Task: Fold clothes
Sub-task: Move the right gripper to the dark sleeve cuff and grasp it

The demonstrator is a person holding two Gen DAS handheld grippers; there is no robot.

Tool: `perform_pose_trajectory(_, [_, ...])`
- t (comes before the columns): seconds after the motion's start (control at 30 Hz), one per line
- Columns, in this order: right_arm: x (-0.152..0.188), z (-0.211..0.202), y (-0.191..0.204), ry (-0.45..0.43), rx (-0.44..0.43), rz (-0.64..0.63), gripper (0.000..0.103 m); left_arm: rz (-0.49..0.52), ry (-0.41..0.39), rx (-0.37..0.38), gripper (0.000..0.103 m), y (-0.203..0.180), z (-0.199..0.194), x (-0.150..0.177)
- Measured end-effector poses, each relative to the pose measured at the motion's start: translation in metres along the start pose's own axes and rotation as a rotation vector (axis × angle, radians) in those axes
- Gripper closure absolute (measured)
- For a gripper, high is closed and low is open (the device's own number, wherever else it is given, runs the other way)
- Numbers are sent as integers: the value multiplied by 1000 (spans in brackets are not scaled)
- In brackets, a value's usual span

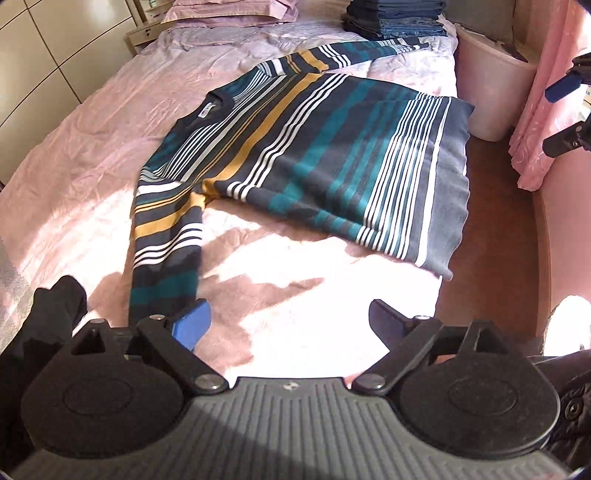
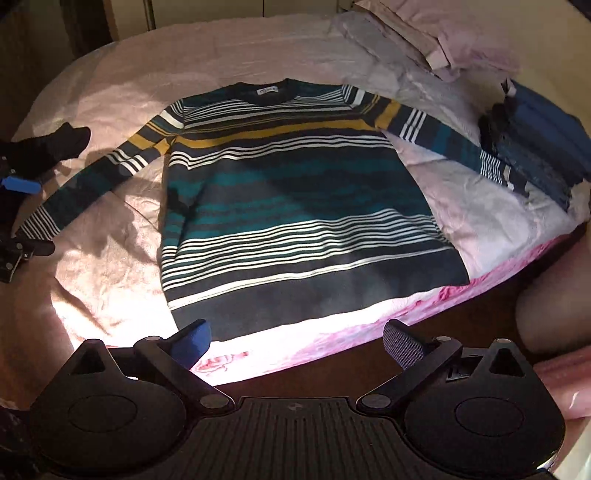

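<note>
So: your left gripper (image 1: 290,317) & right gripper (image 2: 297,339) both gape, empty; sweater (image 2: 295,206) flat on bed (image 2: 110,295) at 12 o'clock.

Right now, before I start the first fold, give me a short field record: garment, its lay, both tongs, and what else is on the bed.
garment: striped knit sweater in teal, navy, white and mustard
lay: flat, unfolded, both sleeves spread outward
surface: pink wrinkled bedsheet
left tongs: open, empty, near one sleeve cuff
right tongs: open, empty, at the hem
also on bed: stack of folded blue denim clothes, pink pillows
</note>
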State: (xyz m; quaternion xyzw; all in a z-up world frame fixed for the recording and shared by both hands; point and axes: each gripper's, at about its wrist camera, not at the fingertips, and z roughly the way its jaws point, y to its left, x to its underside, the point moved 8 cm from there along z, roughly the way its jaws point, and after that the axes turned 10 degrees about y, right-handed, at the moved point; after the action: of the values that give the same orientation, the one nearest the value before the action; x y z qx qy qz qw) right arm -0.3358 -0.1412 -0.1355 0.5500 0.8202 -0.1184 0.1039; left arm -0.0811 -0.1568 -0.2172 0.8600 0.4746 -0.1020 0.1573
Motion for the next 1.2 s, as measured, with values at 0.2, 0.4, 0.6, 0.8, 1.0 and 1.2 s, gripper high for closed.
perform_pose_trajectory(0.2, [-7, -8, 68, 4, 39, -93, 1, -85, -3, -37, 8, 42, -22, 63])
perform_pose_trajectory(0.4, [-23, -7, 133, 2, 27, -199, 1, -172, 8, -72, 8, 77, -38, 117])
perform_pose_trajectory(0.6, [-35, -10, 174, -17, 16, -271, 1, -237, 9, -99, 7, 99, -52, 151])
perform_pose_trajectory(0.8, [-42, -12, 194, -28, 20, -304, 1, -274, -4, -100, 7, 105, -61, 168])
perform_pose_trajectory(1.0, [-42, -9, 201, -44, -22, -270, 1, -299, 14, -106, 6, 105, -60, 181])
perform_pose_trajectory(1.2, [-59, 2, 217, -59, -134, -347, 1, -433, 65, -161, 6, 114, -62, 201])
